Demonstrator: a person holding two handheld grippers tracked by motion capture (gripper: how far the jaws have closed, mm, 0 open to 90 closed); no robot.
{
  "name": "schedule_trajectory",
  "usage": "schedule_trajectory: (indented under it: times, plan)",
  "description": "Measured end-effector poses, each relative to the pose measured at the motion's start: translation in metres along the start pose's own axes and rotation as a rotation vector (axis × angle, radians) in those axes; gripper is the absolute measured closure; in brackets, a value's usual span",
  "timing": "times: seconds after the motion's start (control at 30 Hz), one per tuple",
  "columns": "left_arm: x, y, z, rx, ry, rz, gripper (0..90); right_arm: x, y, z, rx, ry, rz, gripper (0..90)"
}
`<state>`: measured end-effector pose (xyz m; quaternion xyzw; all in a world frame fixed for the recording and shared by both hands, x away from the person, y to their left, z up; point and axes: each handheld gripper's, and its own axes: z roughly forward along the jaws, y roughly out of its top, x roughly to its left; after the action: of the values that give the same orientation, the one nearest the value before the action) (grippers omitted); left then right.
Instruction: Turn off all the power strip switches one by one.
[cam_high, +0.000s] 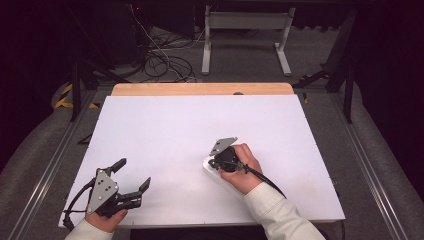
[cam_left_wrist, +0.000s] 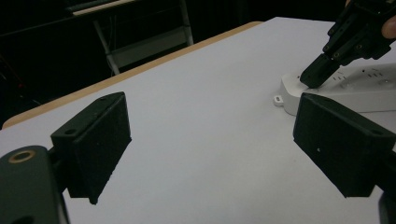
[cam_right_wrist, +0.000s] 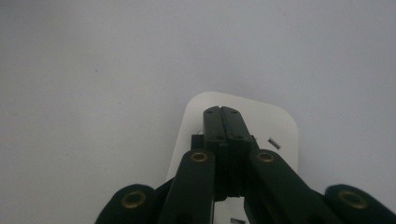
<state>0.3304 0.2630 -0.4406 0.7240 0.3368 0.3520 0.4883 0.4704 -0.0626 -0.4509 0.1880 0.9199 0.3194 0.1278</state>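
A white power strip (cam_high: 216, 176) lies on the white table (cam_high: 200, 120), right of centre, mostly covered by the person's right hand. My right gripper (cam_high: 212, 162) is shut, its tips pressed down on the strip's rounded end (cam_right_wrist: 280, 126); the right gripper view has the closed jaws (cam_right_wrist: 222, 112) touching the strip's top. From the left gripper view the strip (cam_left_wrist: 355, 88) sits at the right with the right gripper (cam_left_wrist: 317, 77) on it. My left gripper (cam_high: 133, 173) rests near the front left corner, open (cam_left_wrist: 210, 144) with nothing between its jaws.
A wooden strip (cam_high: 200, 89) runs along the table's far edge. Beyond it on the floor lie tangled cables (cam_high: 160, 55) and a white metal frame (cam_high: 245, 30). Metal rails (cam_high: 50, 160) flank the table on both sides.
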Motion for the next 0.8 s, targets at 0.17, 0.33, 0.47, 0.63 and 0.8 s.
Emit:
schedule_trajectory:
  times: [0.17, 0.33, 0.47, 0.63, 0.8]
  plan:
    - [0.0002, 0.0001, 0.0006, 0.002, 0.002, 0.003, 11.7, -0.0014, -0.0023, -0.0003, -0.016, 0.017, 0.004, 90.0]
    - [0.0002, 0.0, 0.0006, 0.004, 0.002, 0.007, 11.7, -0.0003, -0.0026, -0.0012, -0.009, 0.028, 0.004, 90.0]
    - [0.0001, 0.0, 0.0011, 0.002, 0.004, 0.004, 11.7, -0.0003, -0.0026, -0.0009, -0.011, 0.025, 0.01, 90.0]
    - [-0.0007, 0.0, 0.0013, 0.004, 0.0, 0.001, 11.7, 0.0009, -0.002, 0.0006, -0.001, 0.029, 0.008, 90.0]
    - [0.0005, 0.0001, 0.0005, 0.002, 0.001, 0.004, 11.7, 0.0, -0.0042, -0.003, -0.069, 0.037, 0.022, 90.0]
